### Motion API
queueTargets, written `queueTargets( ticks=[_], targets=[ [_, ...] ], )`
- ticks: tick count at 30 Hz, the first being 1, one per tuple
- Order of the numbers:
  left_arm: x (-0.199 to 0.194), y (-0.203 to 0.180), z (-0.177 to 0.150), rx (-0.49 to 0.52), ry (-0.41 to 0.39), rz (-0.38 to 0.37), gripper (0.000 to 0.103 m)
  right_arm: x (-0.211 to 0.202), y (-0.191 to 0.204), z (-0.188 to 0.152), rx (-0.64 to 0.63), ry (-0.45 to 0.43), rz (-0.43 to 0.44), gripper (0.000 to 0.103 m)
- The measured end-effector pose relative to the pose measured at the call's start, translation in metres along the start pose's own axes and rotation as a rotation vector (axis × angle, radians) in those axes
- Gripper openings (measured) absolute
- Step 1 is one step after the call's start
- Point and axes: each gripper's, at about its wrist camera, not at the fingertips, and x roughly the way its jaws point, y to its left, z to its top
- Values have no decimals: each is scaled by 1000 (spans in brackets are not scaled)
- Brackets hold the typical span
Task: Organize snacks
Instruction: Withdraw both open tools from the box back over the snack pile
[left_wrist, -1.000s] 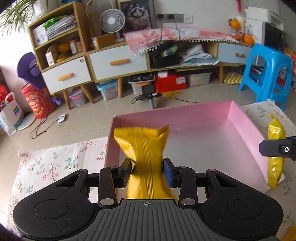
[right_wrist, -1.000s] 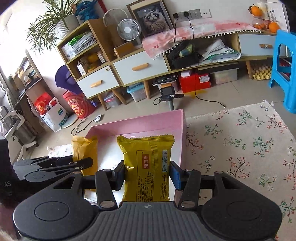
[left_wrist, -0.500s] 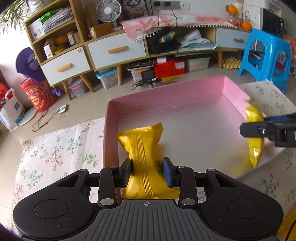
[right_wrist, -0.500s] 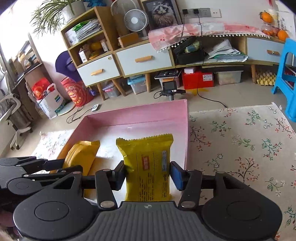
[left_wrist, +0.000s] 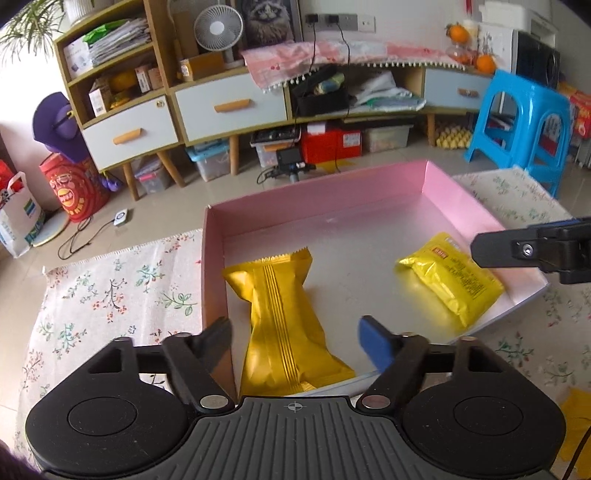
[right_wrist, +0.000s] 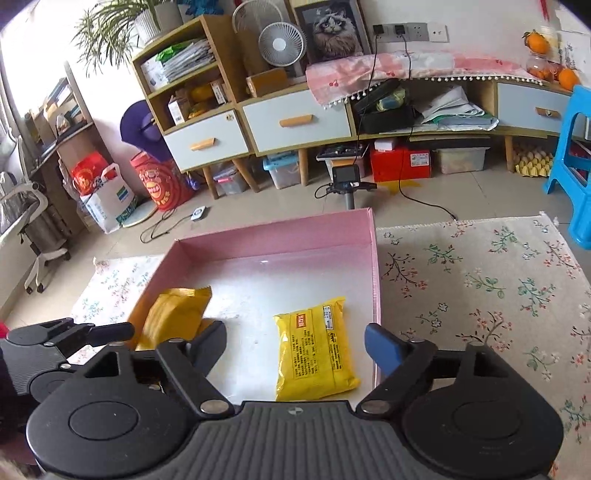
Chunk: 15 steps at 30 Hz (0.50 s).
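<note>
A pink tray lies on a floral cloth; it also shows in the right wrist view. A gold snack pack lies in the tray's near left part, between the fingers of my open left gripper. A yellow printed snack pack lies in the tray's near right part, between the fingers of my open right gripper. The yellow pack also shows in the left wrist view, and the gold pack in the right wrist view. Both packs rest on the tray floor.
The floral cloth spreads to both sides of the tray. Another yellow packet lies at the near right edge. Beyond are a tiled floor, a wooden drawer cabinet, a blue stool and a small camera stand.
Both grippers have opened and let go of their packs, which now lie flat in the tray. Both grippers moved forward over the tray beforehand.
</note>
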Motion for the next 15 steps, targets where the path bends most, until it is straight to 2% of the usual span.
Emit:
queueTargets(
  ticks=[6, 9, 15],
  targets=[
    [-27, 2, -3, 6, -41, -24, 93, -22, 4, -7, 15, -20, -40, 83],
    [-41, 1, -7, 41, -50, -19, 94, -30, 6, -11, 46, -1, -92, 84],
    [-67, 8, -22, 68, -58, -47, 97, -45, 18, -24, 58, 18, -118, 85]
  ],
)
